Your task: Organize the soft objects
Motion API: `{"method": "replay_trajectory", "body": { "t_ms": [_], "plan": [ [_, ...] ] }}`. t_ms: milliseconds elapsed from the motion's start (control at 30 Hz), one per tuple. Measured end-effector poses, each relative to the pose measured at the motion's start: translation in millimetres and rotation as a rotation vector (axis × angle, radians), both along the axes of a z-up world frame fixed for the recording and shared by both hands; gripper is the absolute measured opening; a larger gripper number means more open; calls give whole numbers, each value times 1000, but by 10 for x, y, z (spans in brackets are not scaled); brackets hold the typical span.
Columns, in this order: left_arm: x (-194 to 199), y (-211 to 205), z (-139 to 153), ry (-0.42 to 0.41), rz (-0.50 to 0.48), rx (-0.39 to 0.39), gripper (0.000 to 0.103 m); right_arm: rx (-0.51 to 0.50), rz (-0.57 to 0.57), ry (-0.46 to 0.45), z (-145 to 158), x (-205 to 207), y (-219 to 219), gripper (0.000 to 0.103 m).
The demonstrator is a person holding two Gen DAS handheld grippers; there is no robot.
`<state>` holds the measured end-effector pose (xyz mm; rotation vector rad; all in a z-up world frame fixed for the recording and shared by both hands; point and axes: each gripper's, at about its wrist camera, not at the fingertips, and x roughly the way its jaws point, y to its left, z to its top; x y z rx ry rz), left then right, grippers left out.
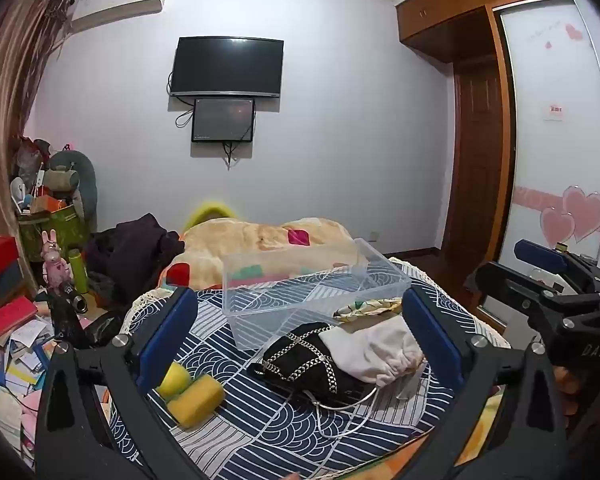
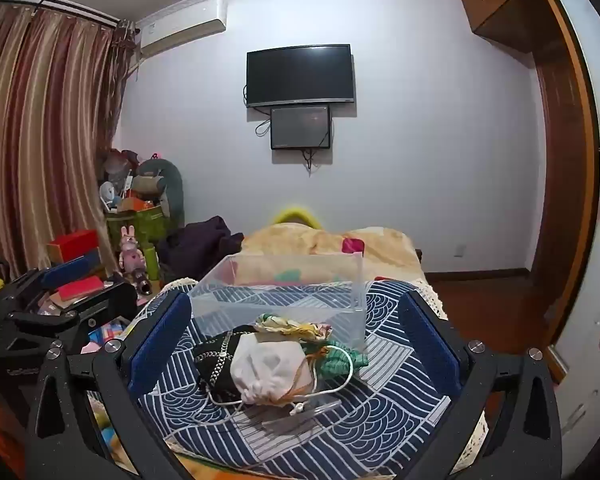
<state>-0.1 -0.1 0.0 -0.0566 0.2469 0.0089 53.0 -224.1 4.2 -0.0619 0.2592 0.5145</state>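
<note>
Bed (image 1: 260, 432), patterned cover, carrying all task items. Clear bin (image 1: 300, 296) stands empty toward the far end of the bed, mouth up, its long axis running across the bed's width, slightly skewed in the left view. Just short of its near wall lies the pile: black pouch (image 1: 300, 360) with chain trim, long axis slanting from the near left toward the bin; white bag (image 1: 376, 348) overlapping it, gathered neck and cord pointing toward the near edge; floral cloth (image 1: 364, 306) against the bin wall; green knit (image 2: 340, 360) beside the bag. Two sponges (image 1: 188, 388) sit apart, near the bed's left edge.

Left gripper (image 1: 296, 336) and right gripper (image 2: 296, 344): jaws spread wide, holding nothing, both above the near edge.

Suggested step: take one item at a time, closing across the bag's short axis (not on the loose cord), then lift clear of the bin rim before release.
</note>
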Motion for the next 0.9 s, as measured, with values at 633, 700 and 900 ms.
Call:
{"method": "replay_trajectory", "body": {
  "t_ms": [633, 700, 900],
  "plan": [
    [-12, -14, -19, 3, 5, 10, 103, 5, 0, 6, -25, -4, -14, 103],
    [-13, -12, -17, 3, 3, 10, 103, 5, -2, 4, 15, -21, -35, 103],
    [-13, -10, -28, 7, 3, 11, 103, 12, -2, 3, 49, -31, -49, 103]
  ]
}}
